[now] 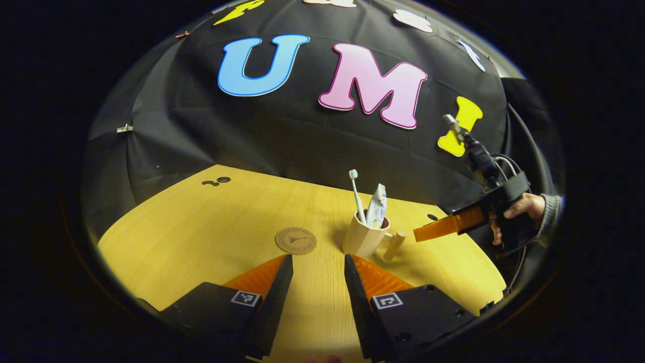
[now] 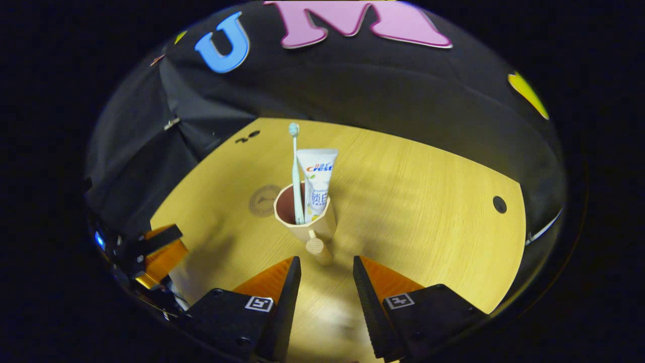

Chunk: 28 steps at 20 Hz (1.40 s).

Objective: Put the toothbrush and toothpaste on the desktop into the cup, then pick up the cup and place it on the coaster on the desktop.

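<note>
A beige cup (image 1: 364,237) stands upright on the wooden desktop (image 1: 191,227). A pale toothbrush (image 1: 355,194) and a white toothpaste tube (image 1: 377,206) stick up out of it. A round brown coaster (image 1: 296,240) lies flat just left of the cup, apart from it. My left gripper (image 1: 317,262) is open, low over the table, short of the cup and coaster. In the right gripper view the cup (image 2: 307,217) faces me with its peg handle (image 2: 316,247) pointing at my right gripper (image 2: 326,262), which is open just short of the handle. The coaster (image 2: 263,200) lies behind the cup to the left.
A hand (image 1: 521,206) holds the right gripper (image 1: 428,231) above the table's right edge. The left gripper (image 2: 161,242) shows at the lower left of the right gripper view. Small dark holes (image 1: 216,181) mark the far left of the desktop, and another hole (image 2: 499,204) the right side.
</note>
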Each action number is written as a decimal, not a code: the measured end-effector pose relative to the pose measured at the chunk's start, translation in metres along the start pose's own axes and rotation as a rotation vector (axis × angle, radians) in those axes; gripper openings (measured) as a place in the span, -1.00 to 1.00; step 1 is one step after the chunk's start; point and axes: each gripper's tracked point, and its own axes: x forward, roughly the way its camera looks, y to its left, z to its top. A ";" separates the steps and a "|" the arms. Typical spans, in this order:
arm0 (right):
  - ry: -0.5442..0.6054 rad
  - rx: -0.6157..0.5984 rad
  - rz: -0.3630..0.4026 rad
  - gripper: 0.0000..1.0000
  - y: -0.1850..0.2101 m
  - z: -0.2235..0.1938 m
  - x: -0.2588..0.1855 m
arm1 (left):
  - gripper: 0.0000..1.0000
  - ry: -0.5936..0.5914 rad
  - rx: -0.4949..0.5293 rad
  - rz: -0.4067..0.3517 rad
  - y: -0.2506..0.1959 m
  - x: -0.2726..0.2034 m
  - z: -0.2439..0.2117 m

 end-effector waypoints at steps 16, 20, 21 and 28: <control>0.230 -0.187 -0.028 0.39 0.012 0.002 0.078 | 0.33 0.044 -0.024 0.065 0.027 -0.065 -0.017; 0.260 -0.230 -0.034 -0.03 0.010 -0.001 0.080 | 0.33 0.033 -0.029 0.071 0.029 -0.065 -0.013; 0.269 -0.230 -0.036 -0.57 0.011 -0.003 0.082 | 0.33 0.030 -0.029 0.074 0.030 -0.065 -0.012; 0.225 -0.243 -0.045 -0.69 0.013 0.000 0.080 | 0.33 0.030 -0.038 0.076 0.033 -0.065 -0.011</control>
